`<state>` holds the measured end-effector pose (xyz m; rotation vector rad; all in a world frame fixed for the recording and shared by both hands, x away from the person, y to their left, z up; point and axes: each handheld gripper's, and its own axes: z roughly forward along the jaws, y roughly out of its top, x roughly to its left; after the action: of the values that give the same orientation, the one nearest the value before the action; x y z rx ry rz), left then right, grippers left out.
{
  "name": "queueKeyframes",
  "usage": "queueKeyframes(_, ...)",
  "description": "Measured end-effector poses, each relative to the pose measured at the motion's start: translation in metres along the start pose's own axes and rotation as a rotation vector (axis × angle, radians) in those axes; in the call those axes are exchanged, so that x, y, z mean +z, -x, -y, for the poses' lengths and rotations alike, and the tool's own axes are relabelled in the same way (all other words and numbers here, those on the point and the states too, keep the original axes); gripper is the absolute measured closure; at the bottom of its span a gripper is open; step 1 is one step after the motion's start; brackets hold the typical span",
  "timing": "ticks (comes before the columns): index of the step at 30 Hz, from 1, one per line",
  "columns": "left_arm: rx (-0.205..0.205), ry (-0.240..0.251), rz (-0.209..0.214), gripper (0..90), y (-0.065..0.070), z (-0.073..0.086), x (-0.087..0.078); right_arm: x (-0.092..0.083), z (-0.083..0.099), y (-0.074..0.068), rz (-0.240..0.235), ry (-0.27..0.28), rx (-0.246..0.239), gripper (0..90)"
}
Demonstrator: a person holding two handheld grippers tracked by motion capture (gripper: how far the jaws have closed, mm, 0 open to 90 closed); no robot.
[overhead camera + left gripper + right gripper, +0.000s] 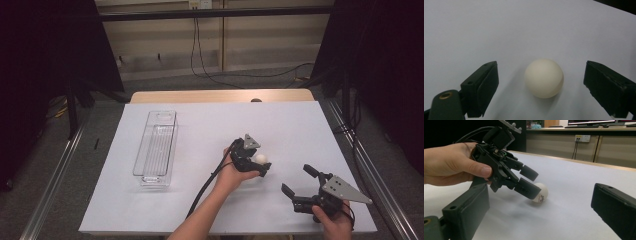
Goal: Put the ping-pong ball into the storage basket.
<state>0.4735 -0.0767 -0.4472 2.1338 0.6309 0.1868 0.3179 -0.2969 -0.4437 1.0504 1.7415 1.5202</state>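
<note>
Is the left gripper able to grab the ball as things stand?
Probably yes: the ball lies on the white sheet between the left gripper's open jaws, gaps on both sides, nothing in the way.

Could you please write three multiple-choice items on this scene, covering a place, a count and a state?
1. Where is the white ball?
A. between the left gripper fingers
B. inside the clear bin
C. on the floor

2. How many balls lie on the table?
A. three
B. one
C. five

3. How do the right gripper fingers stand?
A. clamped on the ball
B. clamped on the bin
C. apart, with nothing between them

Answers: 1 A, gaps show either side of it; 2 B, a single ball shows; 3 C, bare table lies between them.
</note>
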Motion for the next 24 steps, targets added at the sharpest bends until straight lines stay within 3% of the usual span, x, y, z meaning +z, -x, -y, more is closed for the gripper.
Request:
queueKeyframes(6, -0.001, -0.009, 0.005, 19.5, -0.0001, 0.0008, 0.0035, -0.0005, -0.0001, 0.0004, -0.003, -0.002, 0.001, 1.4)
queueKeyframes(7, -0.017, 0.002, 0.005, 19.7, 0.0007, 0.0013, 0.0049, -0.0006, -0.0001, 0.0004, -0.003, -0.002, 0.001, 1.4)
queueKeyframes(11, -0.005, -0.02, 0.018, 24.2, -0.0003, 0.002, 0.0059, -0.0005, -0.0001, 0.0007, -0.002, 0.0, 0.001, 1.4)
queueKeyframes(14, -0.014, -0.003, 0.018, 27.7, -0.0011, 0.0026, 0.0077, -0.0003, -0.0001, 0.0007, 0.0, 0.001, 0.001, 1.4)
queueKeyframes(17, -0.015, -0.027, 0.021, 30.8, -0.001, 0.0014, 0.0087, -0.0004, -0.0001, 0.0011, 0.0, 0.001, -0.001, 1.4)
queueKeyframes(20, 0.005, -0.049, 0.021, 32.5, -0.0014, 0.0003, 0.0084, -0.0007, -0.0002, 0.0015, 0.002, 0.002, -0.003, 1.4)
queueKeyframes(24, 0.011, -0.039, 0.005, 35.8, 0.0003, -0.0004, 0.0099, -0.0012, -0.0004, 0.0013, 0.003, 0.003, 0.002, 1.4)
